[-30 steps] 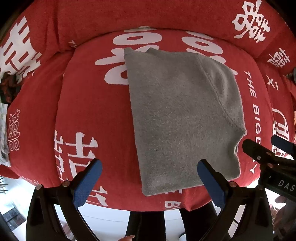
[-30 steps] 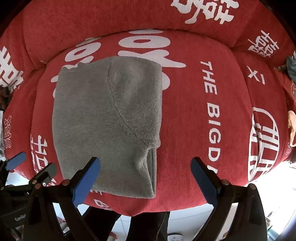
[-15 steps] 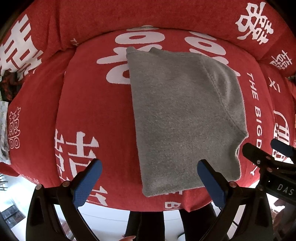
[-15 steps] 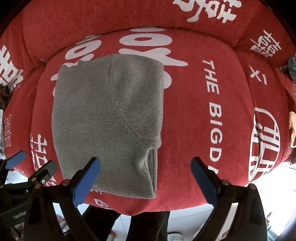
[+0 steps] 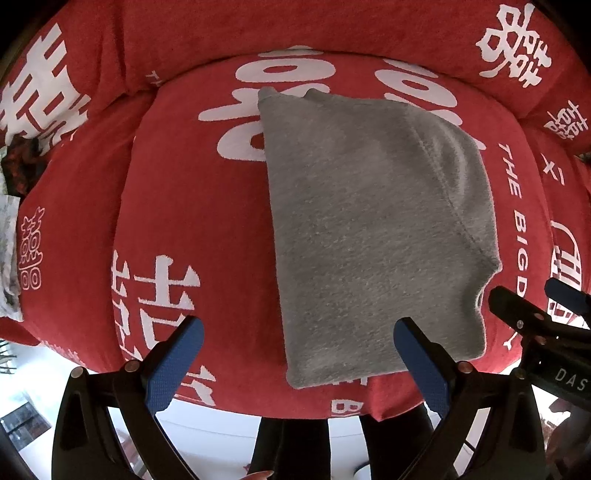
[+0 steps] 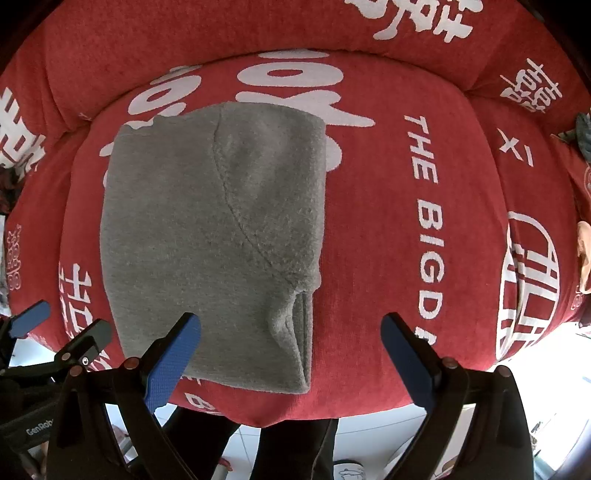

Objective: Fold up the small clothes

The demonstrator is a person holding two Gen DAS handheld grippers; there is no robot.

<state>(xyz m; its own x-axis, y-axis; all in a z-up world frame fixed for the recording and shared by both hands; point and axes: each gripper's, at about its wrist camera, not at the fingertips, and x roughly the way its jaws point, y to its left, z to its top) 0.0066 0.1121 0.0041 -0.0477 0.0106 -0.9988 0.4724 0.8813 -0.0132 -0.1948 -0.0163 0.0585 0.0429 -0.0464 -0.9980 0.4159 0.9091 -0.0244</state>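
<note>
A grey fleece garment [image 5: 373,229] lies folded into a rough rectangle on a red cushion; in the right wrist view the same garment [image 6: 210,236] shows a curved seam and a layered edge at its near right corner. My left gripper [image 5: 299,343] hovers open above the garment's near left edge, nothing between its blue pads. My right gripper [image 6: 291,339] is open too, held over the garment's near right corner. Each gripper appears at the edge of the other's view: the right one [image 5: 535,314] and the left one [image 6: 59,328].
The red cushion [image 5: 192,206] with white lettering has a raised back roll [image 6: 258,26] behind it. Its near edge drops to a pale tiled floor [image 6: 373,435]. A person's dark-clad legs [image 5: 291,443] stand below the edge. Dark patterned cloth [image 5: 22,166] lies far left.
Both grippers have drifted slightly, so the garment sits a little lower and farther right in each view. The garment itself has not moved, and both grippers stay open.
</note>
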